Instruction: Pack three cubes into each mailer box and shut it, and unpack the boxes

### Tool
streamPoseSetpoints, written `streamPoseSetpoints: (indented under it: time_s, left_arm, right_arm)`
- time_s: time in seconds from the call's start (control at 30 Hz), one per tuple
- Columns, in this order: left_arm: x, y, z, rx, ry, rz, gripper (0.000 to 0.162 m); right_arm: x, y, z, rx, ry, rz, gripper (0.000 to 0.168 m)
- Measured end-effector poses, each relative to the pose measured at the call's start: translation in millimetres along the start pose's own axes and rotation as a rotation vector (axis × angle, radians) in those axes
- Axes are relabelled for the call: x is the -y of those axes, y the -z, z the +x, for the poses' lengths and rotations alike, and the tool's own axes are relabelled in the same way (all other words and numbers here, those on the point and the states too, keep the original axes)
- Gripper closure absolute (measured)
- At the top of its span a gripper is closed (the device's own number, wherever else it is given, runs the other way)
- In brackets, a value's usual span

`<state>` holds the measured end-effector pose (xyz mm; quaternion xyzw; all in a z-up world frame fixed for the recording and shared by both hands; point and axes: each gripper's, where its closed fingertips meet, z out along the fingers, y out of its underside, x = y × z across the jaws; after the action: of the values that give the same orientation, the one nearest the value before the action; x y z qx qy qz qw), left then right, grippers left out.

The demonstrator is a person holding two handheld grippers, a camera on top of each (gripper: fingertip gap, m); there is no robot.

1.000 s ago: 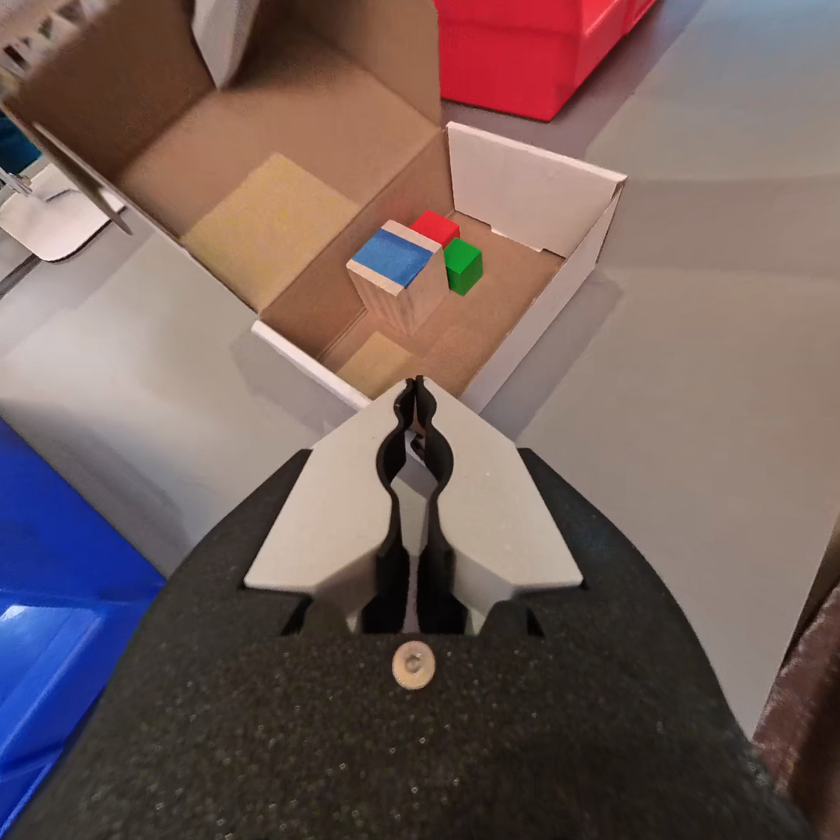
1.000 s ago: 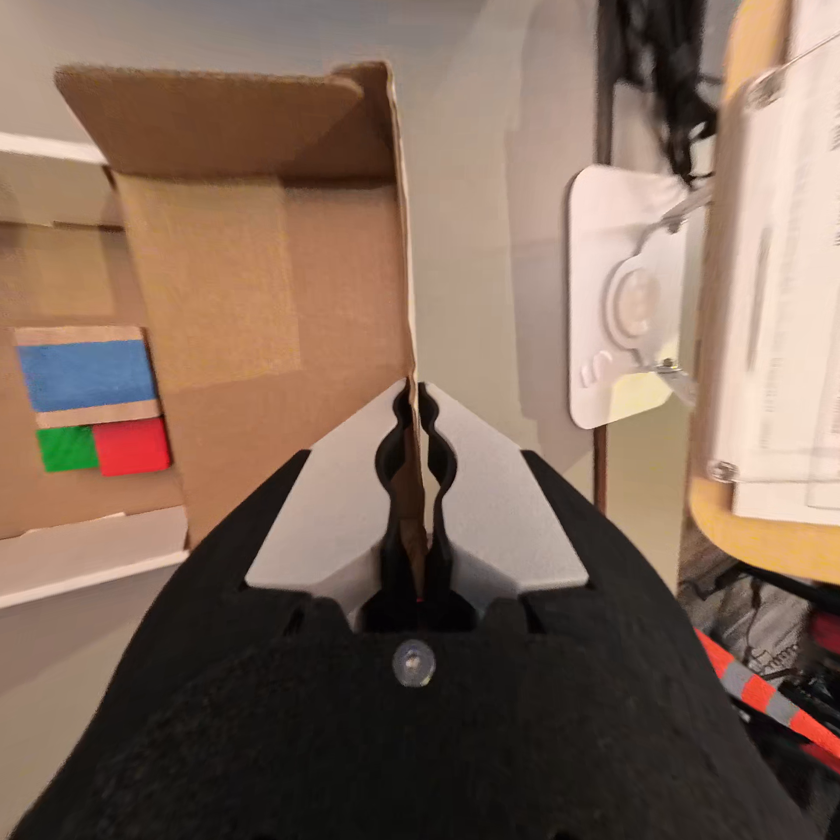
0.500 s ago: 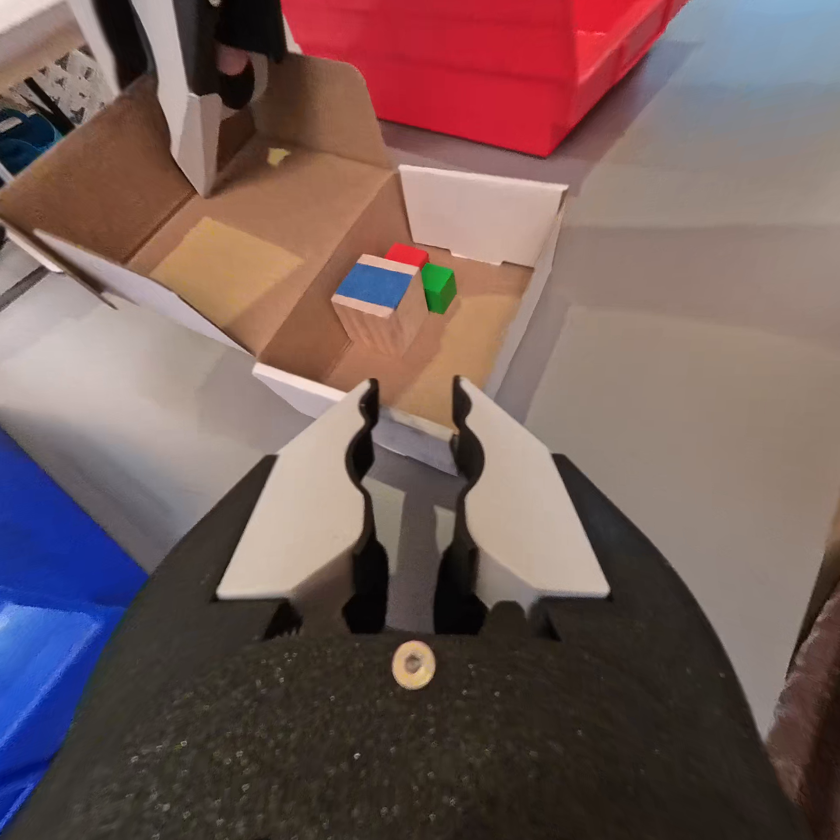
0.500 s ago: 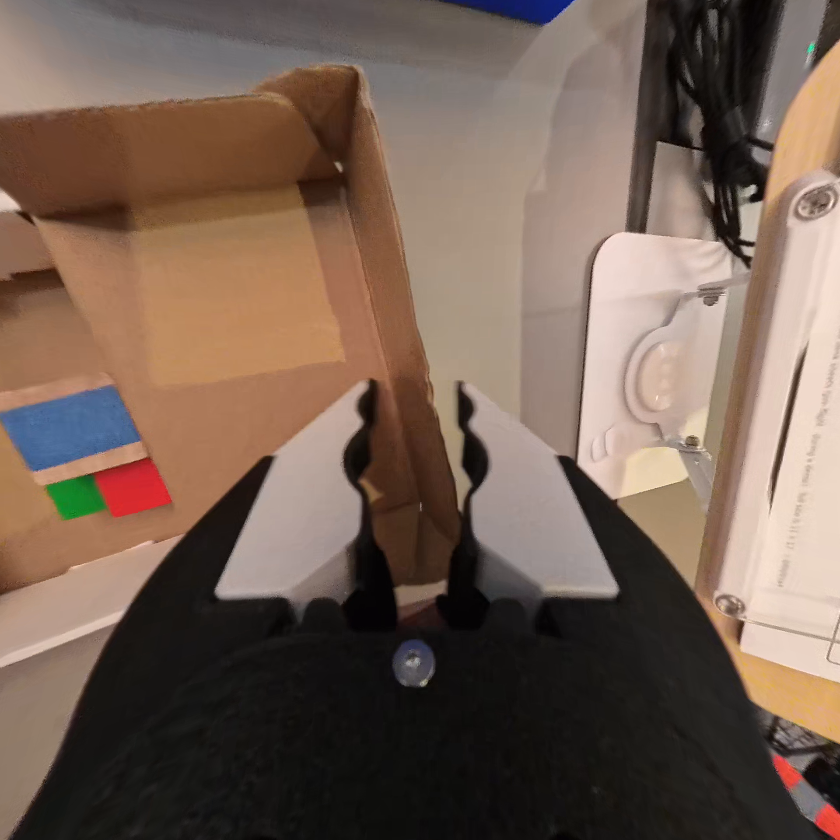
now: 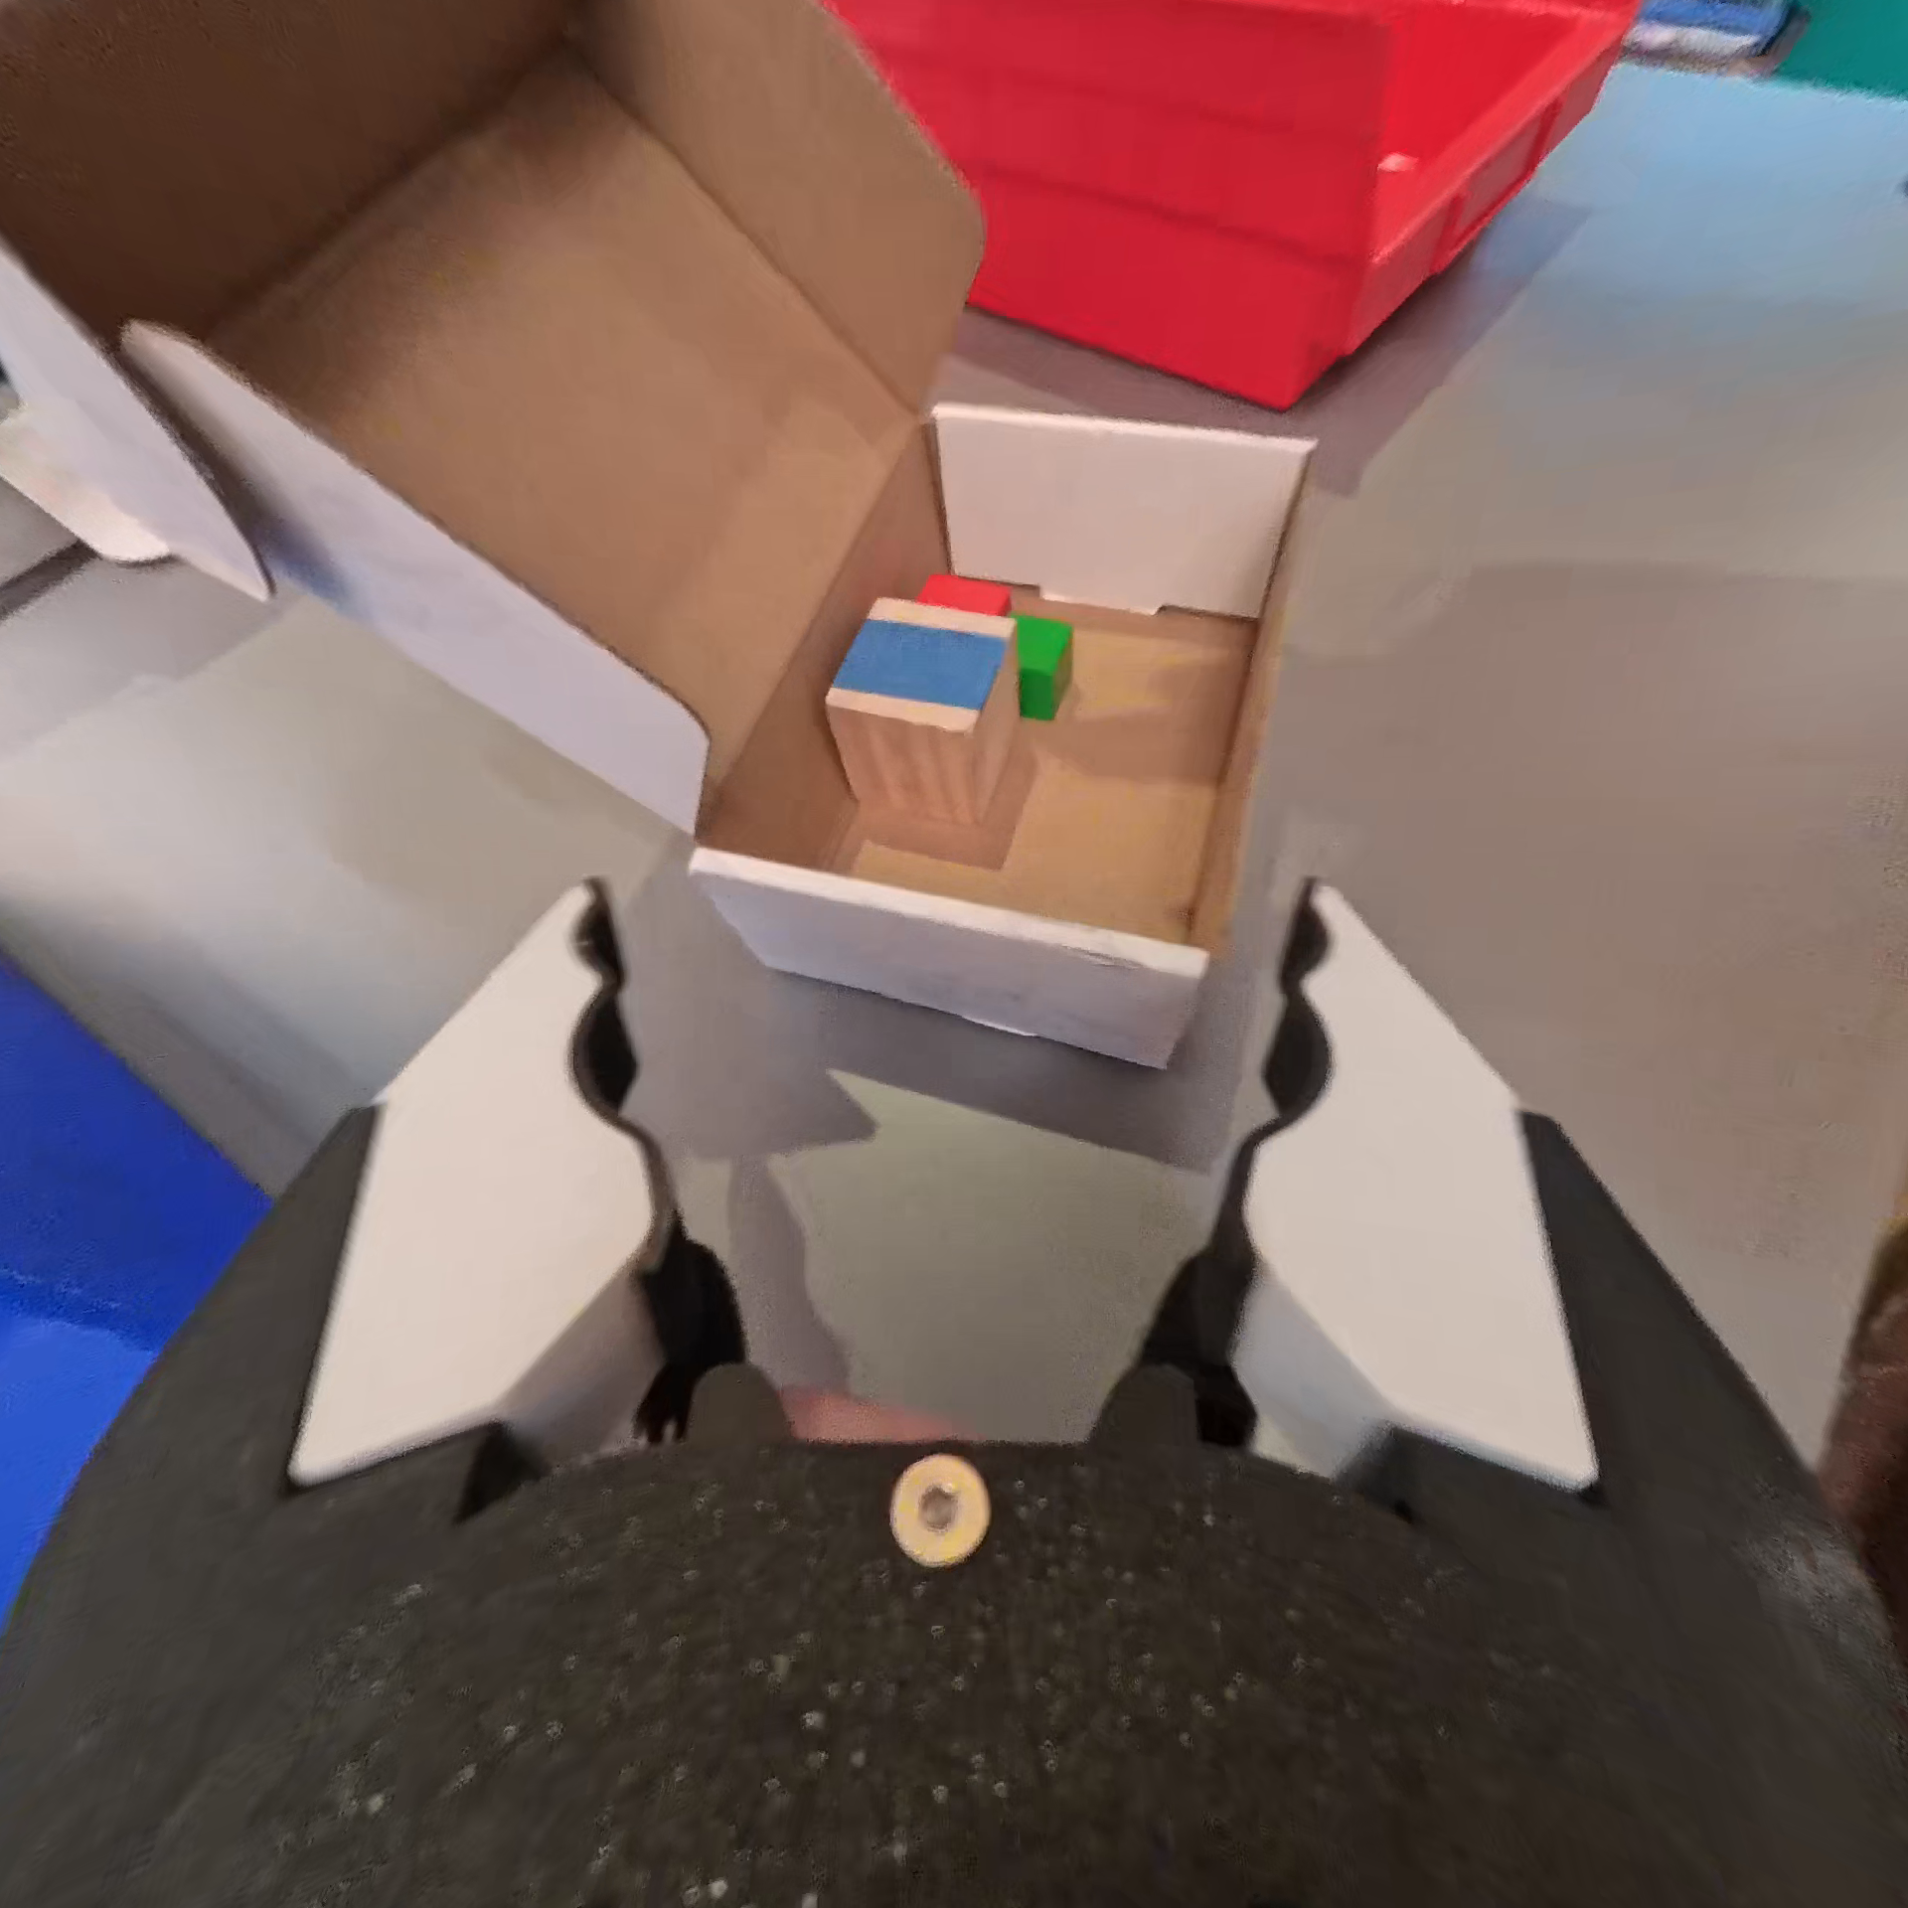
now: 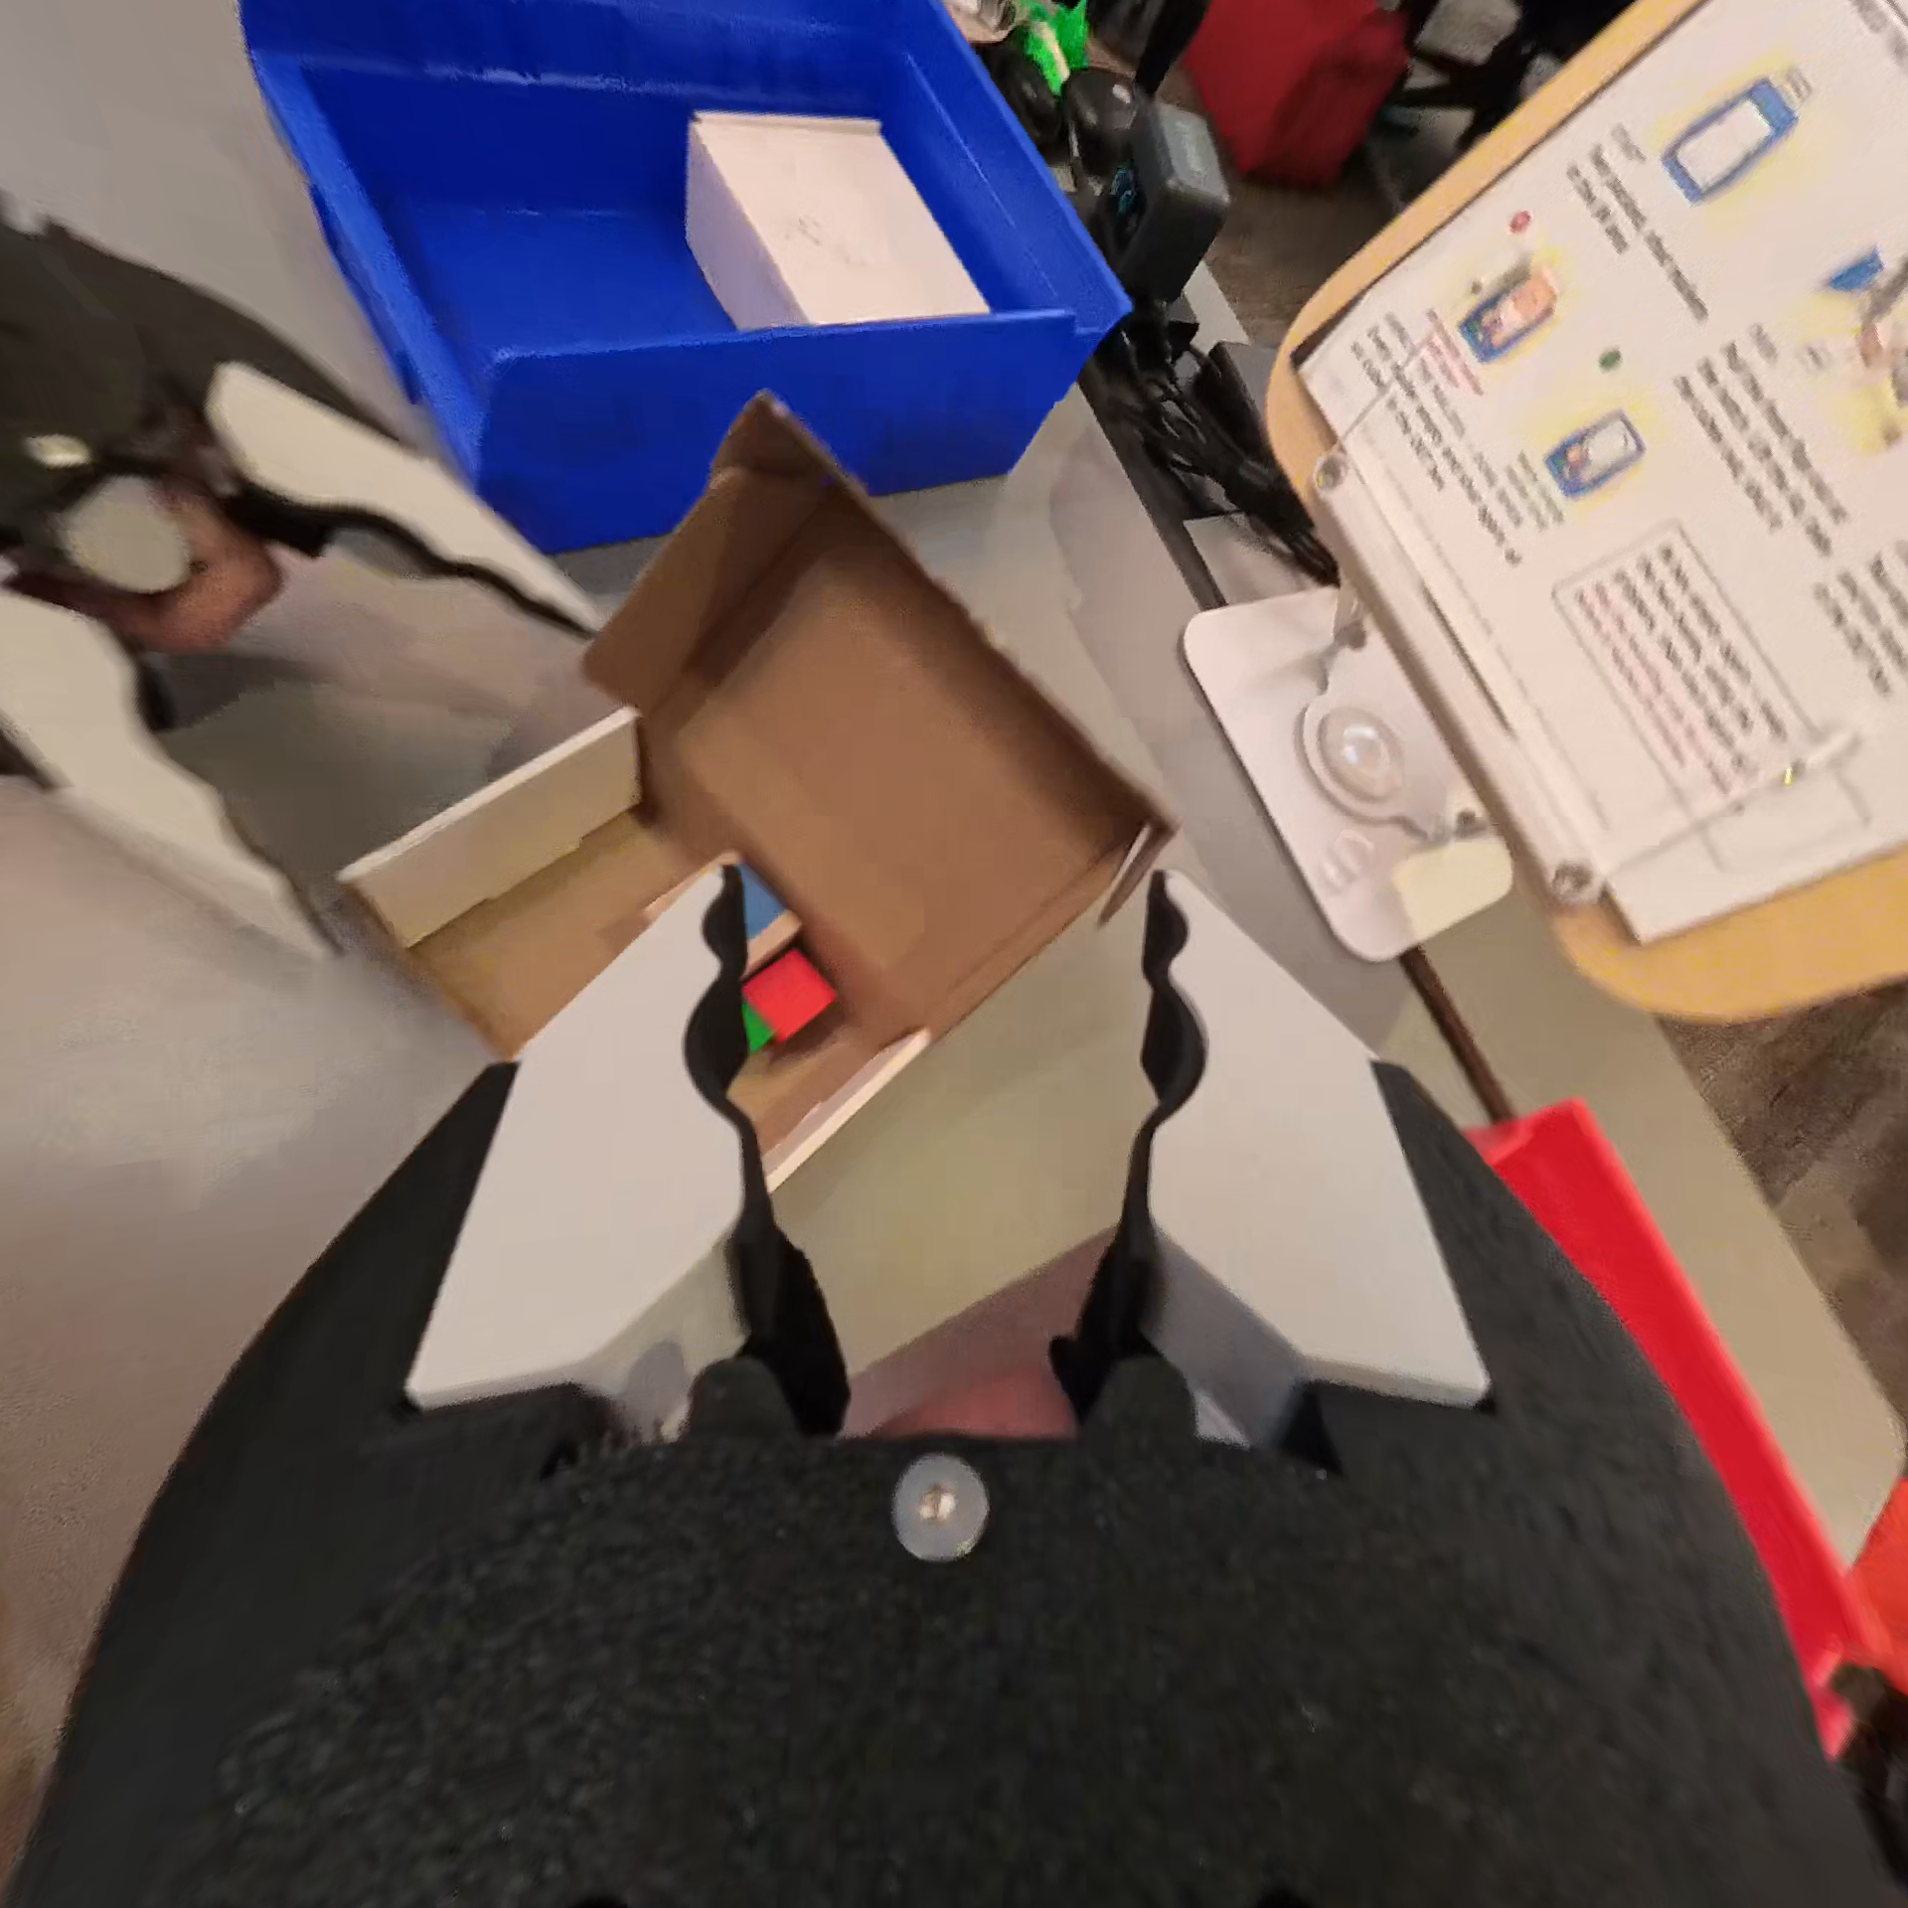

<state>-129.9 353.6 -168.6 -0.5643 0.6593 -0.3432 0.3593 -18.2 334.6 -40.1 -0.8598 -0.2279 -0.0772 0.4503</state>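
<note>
Mailer box [image 5: 991,971] open on the grey bench [image 5: 1549,826], lid [image 5: 578,341] tilted up and back, its far end cut off by the top of the left wrist view; inside, a wooden cube with a blue top [image 5: 919,723] stands against the lid-side wall, a red cube [image 5: 965,595] and a green cube [image 5: 1041,666] just behind it; in the right wrist view the blue top is nearly hidden behind a jaw and the lid, the green one a sliver. Both views are smeared by motion. Left gripper [image 5: 945,929] hovers short of the box's near wall, jaws spread wide with nothing between them; right gripper [image 6: 940,909] hangs above the opposite side of the box, jaws likewise wide apart and empty. A second ago the left jaws were pressed together and the right jaws pinched the lid's edge; both have since opened, and the right has let go of the lid and drawn back. Red bin [image 5: 1239,186] sits past the box; blue bin [image 6: 619,310], holding a closed white box [image 6: 826,222], sits toward the bench's other edge.
</note>
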Motion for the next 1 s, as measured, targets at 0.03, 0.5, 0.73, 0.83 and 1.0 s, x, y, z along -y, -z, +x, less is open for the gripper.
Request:
streamPoseSetpoints:
  time_s: [0.03, 0.5, 0.73, 0.83, 1.0]
  left_arm:
    - [-4.6, -4.6, -4.1, 0.020, 0.007, -0.027, 0.025]
    - [-5.9, -28.4, 3.2, -0.028, -0.048, -0.083, 0.042]
    - [-7.4, -29.3, 2.6, -0.024, -0.057, -0.075, 0.046]
    - [-6.9, -29.8, 2.5, -0.001, -0.046, -0.068, 0.046]
    - [-5.6, -31.8, 2.1, 0.083, -0.010, -0.073, 0.046]
  right_arm:
    - [-11.1, 11.3, -11.2, -0.010, -0.029, 0.014, 0.092]
    - [-92.8, 31.6, -146.2, 0.200, -0.436, 0.125, 0.097]
    - [-87.5, 8.8, -123.7, 0.068, -0.503, 0.115, 0.097]
    - [-79.3, 0.8, -101.5, -0.007, -0.583, 0.119, 0.097]
    - [-63.7, -27.4, -83.5, -0.025, -0.659, -0.091, 0.096]
